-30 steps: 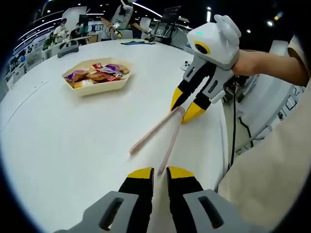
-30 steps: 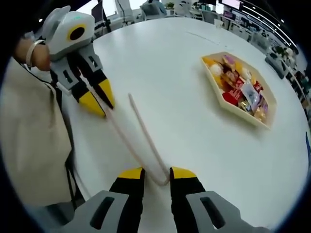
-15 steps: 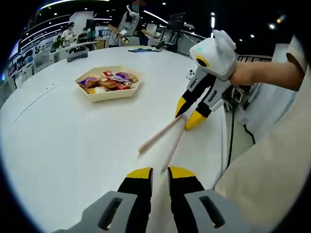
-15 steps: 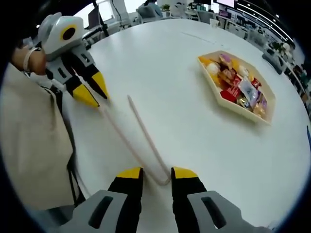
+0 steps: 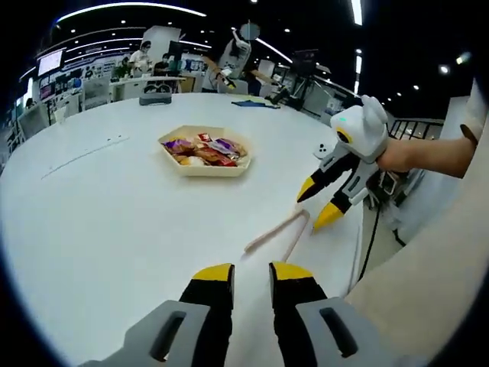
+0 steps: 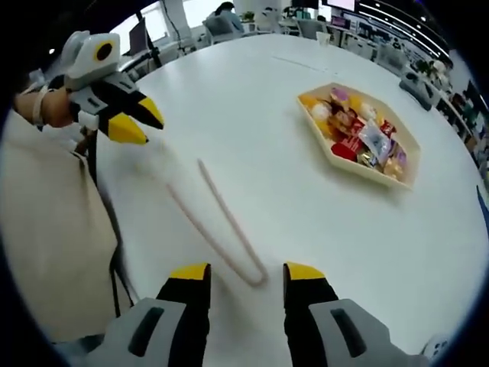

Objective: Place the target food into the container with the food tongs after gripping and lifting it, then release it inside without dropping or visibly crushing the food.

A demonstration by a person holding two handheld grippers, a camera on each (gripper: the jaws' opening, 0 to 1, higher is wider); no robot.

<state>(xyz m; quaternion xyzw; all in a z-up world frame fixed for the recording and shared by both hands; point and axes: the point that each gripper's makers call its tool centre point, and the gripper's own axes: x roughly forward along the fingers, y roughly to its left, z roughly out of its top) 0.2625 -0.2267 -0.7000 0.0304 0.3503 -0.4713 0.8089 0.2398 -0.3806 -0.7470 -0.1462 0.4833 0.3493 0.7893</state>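
Pale pink food tongs (image 5: pixel 280 229) lie flat on the white round table (image 5: pixel 114 222), with their arms spread in a narrow V. In the right gripper view the tongs (image 6: pixel 221 222) have their joined end just ahead of my right gripper (image 6: pixel 247 272), which is open, jaws either side and not touching. My left gripper (image 5: pixel 252 273) is slightly open with nothing in it. It hovers short of the tongs' free ends and appears again at upper left (image 6: pixel 136 121). A hexagonal beige tray (image 5: pixel 200 170) (image 6: pixel 370 173) of wrapped snacks sits further out on the table.
The table's edge runs close to the tongs, beside a person's beige clothing (image 6: pixel 53 229) and a dangling cable (image 5: pixel 365 245). A small white device (image 5: pixel 322 150) lies near that edge. Desks and people stand beyond the table.
Both hands have drawn back from the tongs. The left gripper has lifted away from the tongs' free ends. The right jaws have spread wider. The tongs have stayed put.
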